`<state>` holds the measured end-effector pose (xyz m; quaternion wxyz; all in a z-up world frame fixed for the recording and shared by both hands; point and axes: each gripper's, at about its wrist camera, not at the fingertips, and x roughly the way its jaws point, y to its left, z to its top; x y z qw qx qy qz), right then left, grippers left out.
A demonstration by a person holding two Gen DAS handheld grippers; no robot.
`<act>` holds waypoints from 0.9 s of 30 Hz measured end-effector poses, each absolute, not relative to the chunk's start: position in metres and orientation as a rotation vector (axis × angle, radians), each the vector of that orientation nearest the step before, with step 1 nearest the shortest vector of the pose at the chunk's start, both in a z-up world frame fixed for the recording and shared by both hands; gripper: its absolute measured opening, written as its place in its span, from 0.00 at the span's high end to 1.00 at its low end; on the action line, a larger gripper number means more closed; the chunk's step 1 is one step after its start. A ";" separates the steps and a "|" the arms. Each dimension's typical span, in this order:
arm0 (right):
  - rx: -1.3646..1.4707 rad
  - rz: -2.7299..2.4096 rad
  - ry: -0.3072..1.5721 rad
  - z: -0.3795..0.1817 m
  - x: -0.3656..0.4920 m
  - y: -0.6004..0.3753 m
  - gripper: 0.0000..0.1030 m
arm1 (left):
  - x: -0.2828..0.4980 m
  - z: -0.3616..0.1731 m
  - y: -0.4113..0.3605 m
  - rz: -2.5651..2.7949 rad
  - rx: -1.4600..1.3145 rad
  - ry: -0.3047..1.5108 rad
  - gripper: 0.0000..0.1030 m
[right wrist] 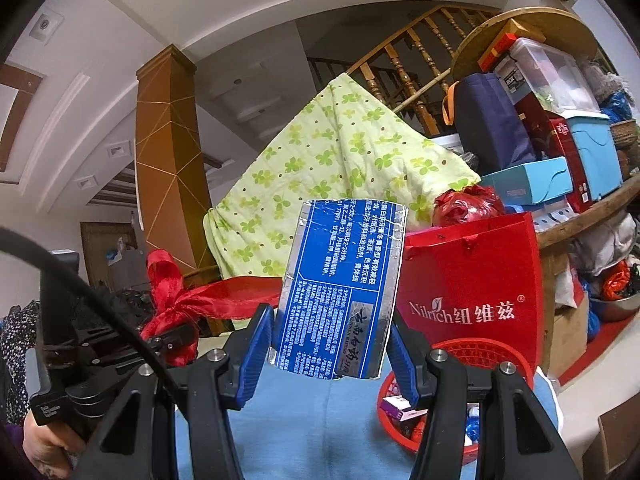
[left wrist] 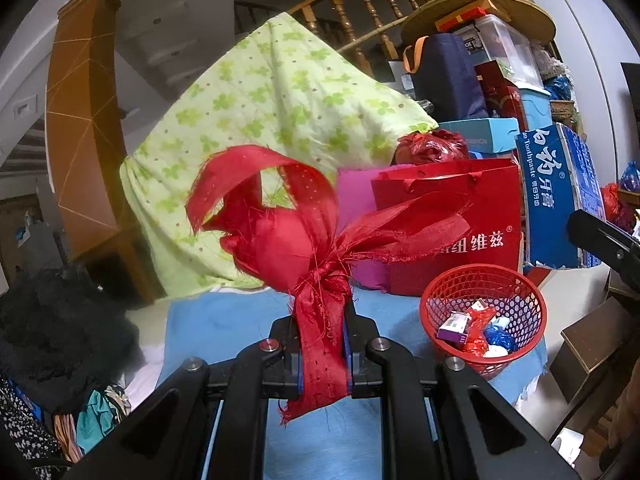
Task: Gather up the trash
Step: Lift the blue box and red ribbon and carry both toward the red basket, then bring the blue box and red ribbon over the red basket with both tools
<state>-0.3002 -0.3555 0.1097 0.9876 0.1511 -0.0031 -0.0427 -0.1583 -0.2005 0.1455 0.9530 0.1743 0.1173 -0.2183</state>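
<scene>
The left wrist view looks forward along its tool (left wrist: 320,336), tilted slightly down over the blue-covered worktop (left wrist: 224,320), with a red mesh basket (left wrist: 484,312) near on the right. The right wrist view looks out level from its own tool (right wrist: 328,344), set to the right of the other, whose tool (right wrist: 176,338) shows at its left edge. Both face the same far clutter: the green clover-print quilt (left wrist: 280,92) (right wrist: 340,148), the red paper bag (left wrist: 452,216) (right wrist: 472,280) and the wooden stair railing (left wrist: 360,12) (right wrist: 404,60).
</scene>
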 end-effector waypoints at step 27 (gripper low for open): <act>0.344 -0.121 0.007 0.101 -0.309 -0.380 0.44 | -0.162 0.136 -0.231 -0.496 0.396 0.262 0.86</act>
